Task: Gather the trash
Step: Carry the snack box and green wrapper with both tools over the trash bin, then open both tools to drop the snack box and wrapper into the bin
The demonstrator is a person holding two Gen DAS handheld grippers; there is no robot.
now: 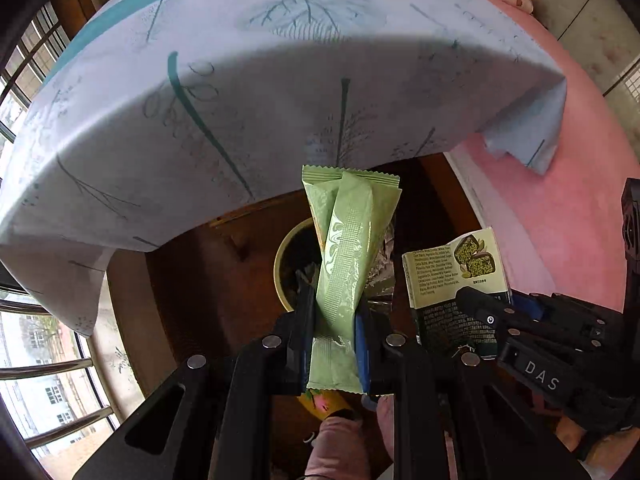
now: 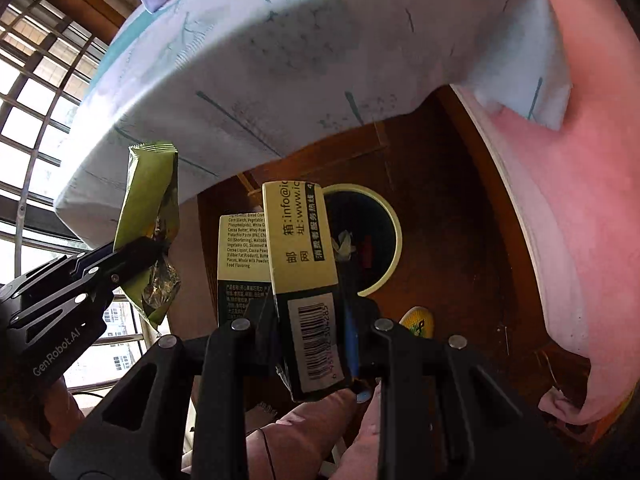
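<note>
Holding both tongs above floor bin (image 2: 362, 240): left tongs (image 1: 335, 332) pinching green wrapper (image 1: 348, 256), right tongs (image 2: 310, 344) clamping snack box (image 2: 304, 264). Risk: releasing off-centre, dropping trash beside rim.

Our left gripper (image 1: 335, 344) points steeply down, jaws clamped on the green wrapper (image 1: 347, 256); our right gripper (image 2: 310, 344), beside it, grips the box (image 2: 304, 280).
</note>
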